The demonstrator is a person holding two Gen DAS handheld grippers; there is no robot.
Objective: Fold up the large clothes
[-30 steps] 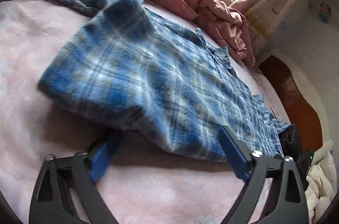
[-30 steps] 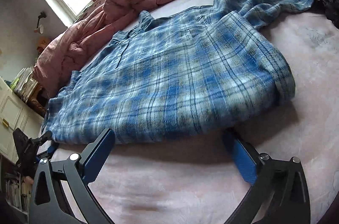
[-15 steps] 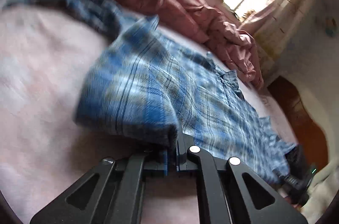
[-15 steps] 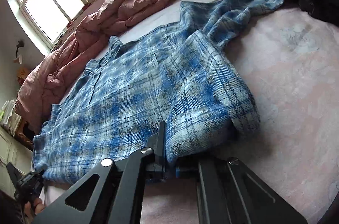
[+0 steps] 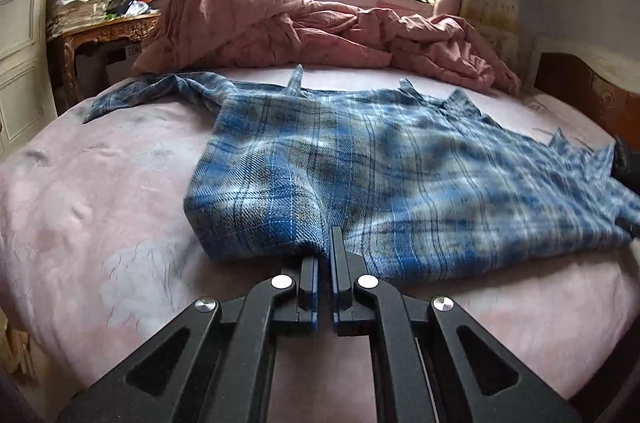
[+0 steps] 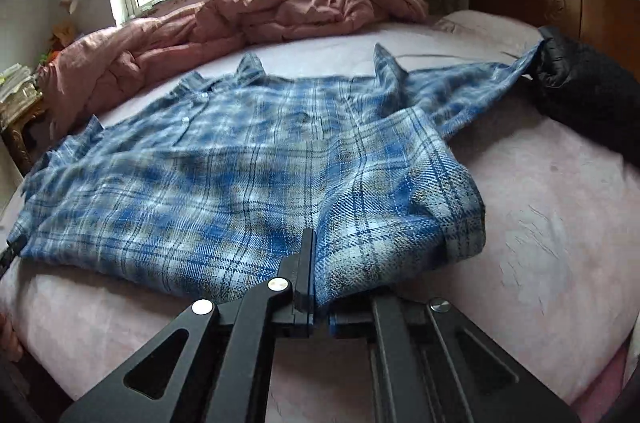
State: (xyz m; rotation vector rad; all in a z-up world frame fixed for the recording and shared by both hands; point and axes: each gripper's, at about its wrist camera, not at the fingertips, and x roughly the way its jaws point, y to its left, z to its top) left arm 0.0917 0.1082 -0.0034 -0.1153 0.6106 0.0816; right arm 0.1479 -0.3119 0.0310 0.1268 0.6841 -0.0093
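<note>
While both the left gripper point(image 5: 325, 255) and right gripper point(image 6: 316, 263) pinch its near edge, the soft blue plaid flannel shirt point(image 5: 400, 175) looks limp and light.

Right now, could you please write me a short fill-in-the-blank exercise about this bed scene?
1. The left gripper is shut on the near edge of the blue plaid ____.
2. The shirt lies on a bed with a ____ sheet.
3. A crumpled pink quilt is heaped below the ____.
4. The far sleeve reaches toward a ____ garment.

Missing words: shirt; pink; window; black
</note>
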